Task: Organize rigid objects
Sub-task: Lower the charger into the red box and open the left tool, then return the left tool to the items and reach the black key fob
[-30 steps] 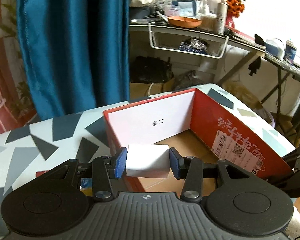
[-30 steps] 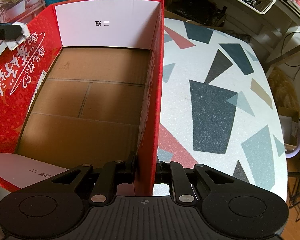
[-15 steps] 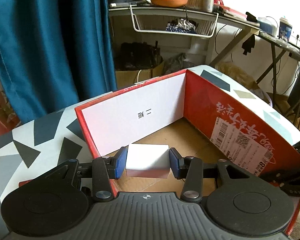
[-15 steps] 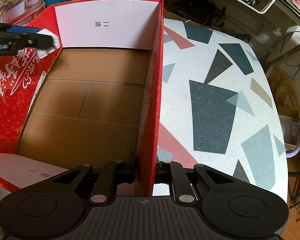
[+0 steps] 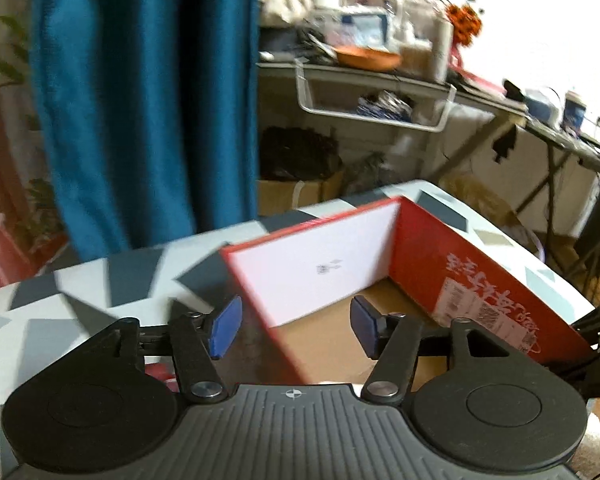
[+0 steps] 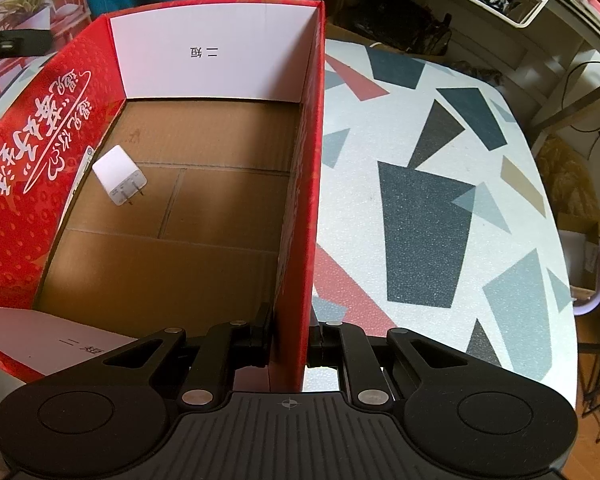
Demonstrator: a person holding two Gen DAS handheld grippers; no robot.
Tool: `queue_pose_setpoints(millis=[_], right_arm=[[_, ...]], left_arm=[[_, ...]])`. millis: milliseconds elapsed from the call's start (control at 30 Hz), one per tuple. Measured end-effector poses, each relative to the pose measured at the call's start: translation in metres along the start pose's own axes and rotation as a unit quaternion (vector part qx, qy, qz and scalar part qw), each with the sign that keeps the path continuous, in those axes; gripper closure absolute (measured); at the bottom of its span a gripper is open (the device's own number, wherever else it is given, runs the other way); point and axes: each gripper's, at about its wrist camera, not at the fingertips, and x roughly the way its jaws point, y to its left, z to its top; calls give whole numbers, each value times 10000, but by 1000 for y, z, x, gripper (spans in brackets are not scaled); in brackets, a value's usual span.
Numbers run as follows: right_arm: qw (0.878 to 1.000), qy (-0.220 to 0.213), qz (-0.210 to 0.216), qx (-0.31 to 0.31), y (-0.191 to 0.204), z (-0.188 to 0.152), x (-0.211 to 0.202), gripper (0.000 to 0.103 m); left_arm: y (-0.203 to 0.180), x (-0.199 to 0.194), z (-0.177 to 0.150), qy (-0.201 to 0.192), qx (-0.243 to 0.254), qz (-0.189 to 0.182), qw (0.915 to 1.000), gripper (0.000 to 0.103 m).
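A white plug-in charger [image 6: 119,180] lies on the cardboard floor of the red box [image 6: 28,184], close to its left wall, prongs pointing toward me. My left gripper [image 5: 296,326] hangs above the box's near corner; its jaws are opening and nothing is between the blue pads [image 5: 225,326]. In the right wrist view the left gripper [image 6: 16,45] shows only as a dark bar at the far left edge. My right gripper [image 6: 290,342] is shut on the box's right wall [image 6: 308,184], one finger inside and one outside.
The box [image 5: 472,276] stands on a round table [image 6: 440,184] with a grey, black and red shard pattern. A blue curtain [image 5: 140,100] hangs behind. A cluttered desk [image 5: 380,68] with a wire basket lies beyond, and a cardboard carton [image 5: 296,192] on the floor.
The left gripper moved over the box, then its pads spread and the white charger dropped to the box floor; the gripper pulled back. The right gripper has kept still on the wall.
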Motion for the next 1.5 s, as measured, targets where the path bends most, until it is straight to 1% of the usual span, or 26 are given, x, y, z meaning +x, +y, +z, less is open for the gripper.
queue_pose_setpoints(millis=[100, 233, 400, 600, 733, 800, 900, 967, 1033, 1167, 1267, 1500], right_arm=[[10000, -10, 6, 0, 0, 0, 0, 90], [10000, -11, 3, 8, 0, 0, 0, 90], [10000, -19, 5, 16, 0, 0, -1, 91], [10000, -22, 1, 12, 0, 0, -1, 91], [10000, -23, 1, 11, 0, 0, -1, 91], [10000, -23, 1, 11, 0, 0, -1, 91], [10000, -22, -3, 7, 0, 0, -1, 91], [10000, -22, -16, -5, 0, 0, -1, 91], [10000, -25, -23, -11, 0, 0, -1, 91], [10000, -33, -23, -24, 1, -1, -1, 91], [10000, -26, -21, -47, 1, -1, -1, 91], [10000, -32, -27, -78, 2, -1, -1, 90]], left_arm=[[17, -18, -12, 4, -95, 271, 9996, 38], [31, -25, -36, 233, -238, 583, 9977, 38], [47, -28, -66, 502, -632, 794, 9936, 38], [59, -30, -100, 818, -1110, 1094, 9844, 38], [70, -30, -122, 1064, -1499, 1316, 9741, 40], [71, -31, -131, 1152, -1590, 1363, 9710, 42], [69, -33, -144, 1229, -1674, 1399, 9682, 44], [65, -32, -149, 1246, -1714, 1438, 9667, 45], [60, -29, -154, 1260, -1715, 1472, 9659, 50], [51, -24, -156, 1245, -1637, 1709, 9636, 51], [47, -24, -156, 1236, -1620, 1850, 9614, 56], [39, -24, -157, 1224, -1619, 2104, 9563, 57]])
